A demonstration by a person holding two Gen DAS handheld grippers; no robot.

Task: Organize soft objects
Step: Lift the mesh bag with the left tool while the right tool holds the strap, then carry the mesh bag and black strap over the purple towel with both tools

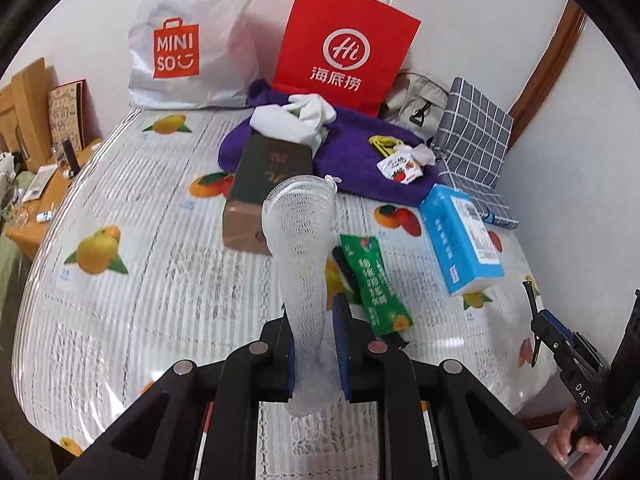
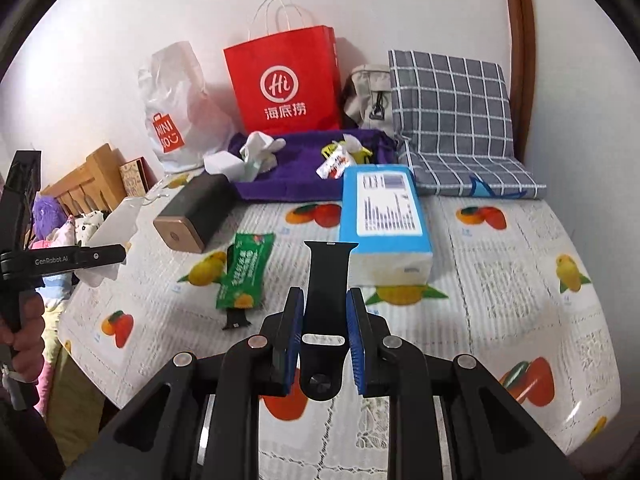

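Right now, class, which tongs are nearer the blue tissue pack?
Right. The right tongs, holding a black strap, sit just before the blue tissue pack; the left tongs, holding white mesh, are farther off to its left.

We are viewing a table (image 1: 120, 320) covered by a fruit-print cloth, standing against a plain white wall (image 2: 400, 8). A brown wooden door frame (image 2: 522, 40) is running up at 1 o'clock. A wooden side cabinet (image 1: 44, 216) is sitting at 9 o'clock.
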